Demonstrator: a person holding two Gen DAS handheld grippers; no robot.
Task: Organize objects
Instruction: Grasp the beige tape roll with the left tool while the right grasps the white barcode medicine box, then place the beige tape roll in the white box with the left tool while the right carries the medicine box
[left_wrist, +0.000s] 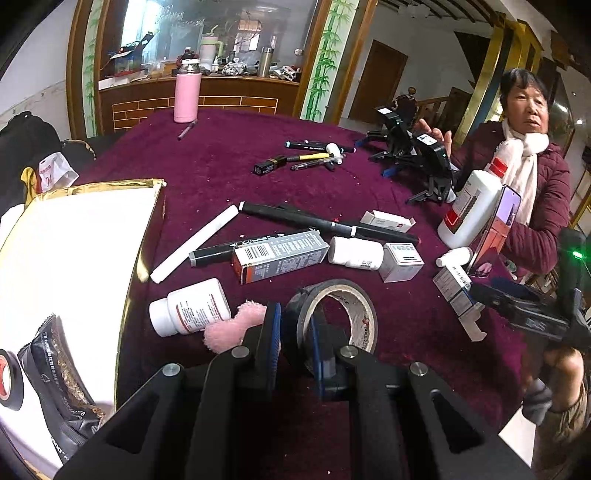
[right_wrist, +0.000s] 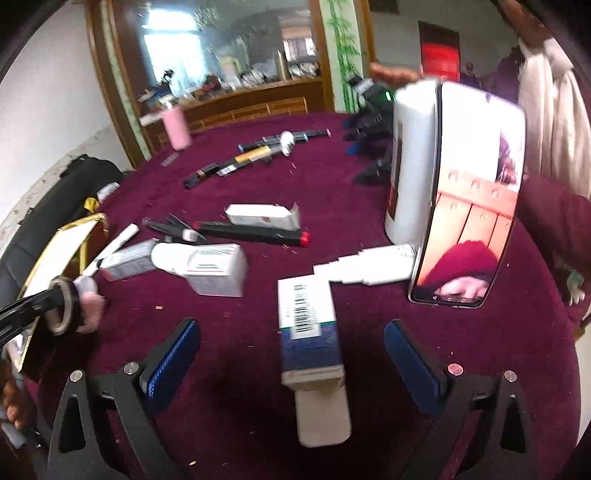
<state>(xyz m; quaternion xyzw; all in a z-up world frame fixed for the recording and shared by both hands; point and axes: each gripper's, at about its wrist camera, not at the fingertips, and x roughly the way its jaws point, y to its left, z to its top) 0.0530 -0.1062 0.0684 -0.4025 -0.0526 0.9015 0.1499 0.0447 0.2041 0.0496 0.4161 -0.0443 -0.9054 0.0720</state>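
Note:
My left gripper (left_wrist: 293, 334) is shut on the wall of a black tape roll (left_wrist: 334, 317), one pad outside and one inside the ring, beside the gold-edged white box (left_wrist: 74, 240). The roll also shows in the right wrist view (right_wrist: 62, 304). A pink fluffy thing (left_wrist: 232, 326) and a white pill bottle (left_wrist: 190, 306) lie just left of it. My right gripper (right_wrist: 291, 339) is open, its jaws on either side of a white and blue carton (right_wrist: 310, 332) lying on the purple cloth, not touching it.
Markers (left_wrist: 321, 219), small cartons (left_wrist: 280, 254), white bottles (left_wrist: 356, 253) and a white stick (left_wrist: 195, 242) litter the table (left_wrist: 229, 162). A phone (right_wrist: 469, 206) leans on a big white bottle (right_wrist: 410, 158). A woman (left_wrist: 532, 162) sits at the right. A pink flask (left_wrist: 187, 92) stands far back.

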